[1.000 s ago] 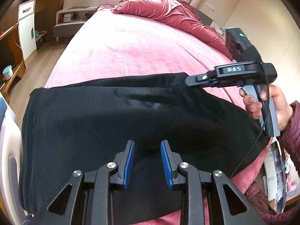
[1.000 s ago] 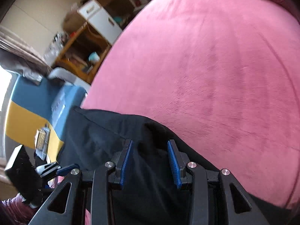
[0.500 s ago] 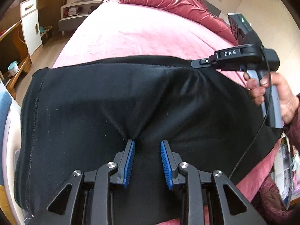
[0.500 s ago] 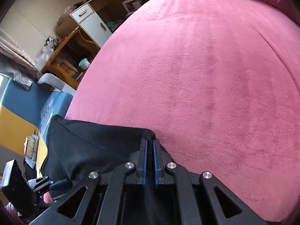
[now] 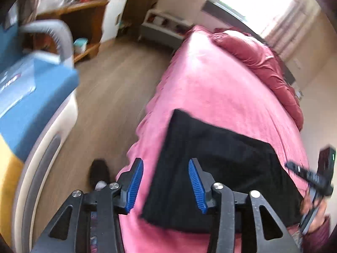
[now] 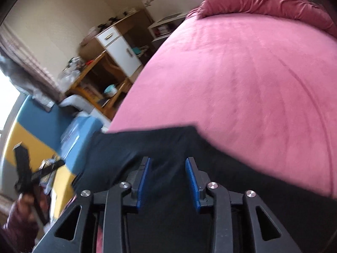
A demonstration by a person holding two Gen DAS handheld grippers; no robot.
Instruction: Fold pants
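Both of your grippers are letting go now. Your left gripper (image 5: 165, 186) has its jaws opening, and nothing is pinched between the blue pads (image 5: 134, 186); the edge of the pants (image 5: 221, 168) only shows behind them. Your right gripper (image 6: 167, 182) is opening too, above the black cloth, and its pads do not press on it.

The pants lie as a dark, nearly square packet on the pink bed (image 5: 210, 88), close to the near edge, with the floor (image 5: 109, 97) just beside. The pictures are blurred, so small wrinkles I cannot judge.

I think a fold was just laid down and this is the release step. If one more fold is wanted, you need to take two corners of one side and carry them over evenly. Otherwise, only smooth the top and keep the packet from the edge.
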